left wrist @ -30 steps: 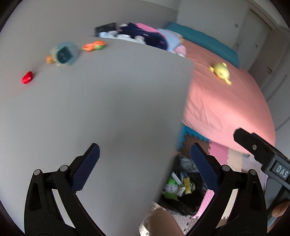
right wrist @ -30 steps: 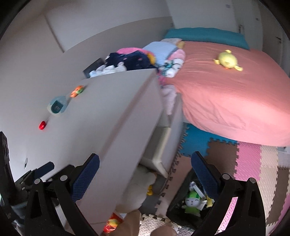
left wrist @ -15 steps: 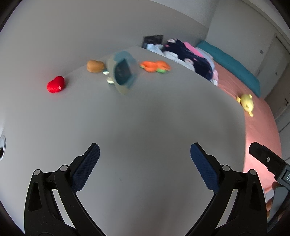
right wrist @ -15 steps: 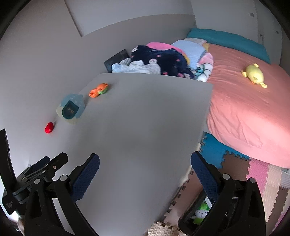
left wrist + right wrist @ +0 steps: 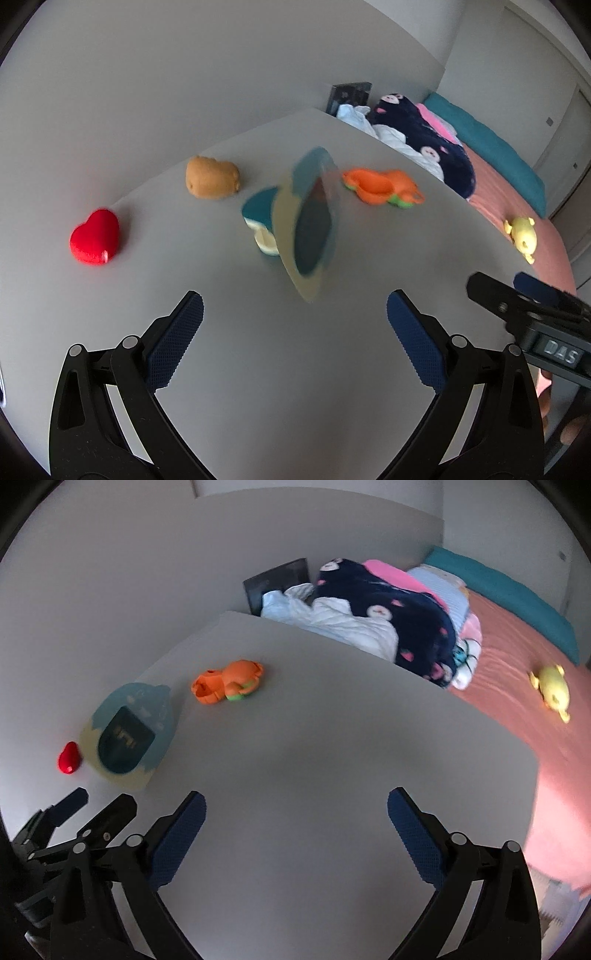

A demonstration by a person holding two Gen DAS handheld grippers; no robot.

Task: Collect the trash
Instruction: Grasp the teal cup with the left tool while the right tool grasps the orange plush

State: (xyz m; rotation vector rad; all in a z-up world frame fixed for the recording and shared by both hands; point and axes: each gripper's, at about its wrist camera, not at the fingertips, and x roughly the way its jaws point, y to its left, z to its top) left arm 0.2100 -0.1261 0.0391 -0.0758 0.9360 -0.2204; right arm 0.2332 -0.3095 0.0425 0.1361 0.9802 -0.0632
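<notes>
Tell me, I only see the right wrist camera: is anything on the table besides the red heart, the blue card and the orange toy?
Observer: Yes. The left wrist view shows a brown plush toy, farther back between the red heart and the orange toy.
Operator: What's behind the card?
Observer: A teal and cream piece stands right behind the blue card; whether they are joined, I cannot tell.
Operator: Is the left gripper holding anything?
Observer: No. The left gripper is open, with nothing between its fingers.

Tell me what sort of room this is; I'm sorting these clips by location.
Most likely a child's bedroom: a bed with a pink sheet, a pile of clothes next to it, and small toys such as a red heart on a grey table.
</notes>
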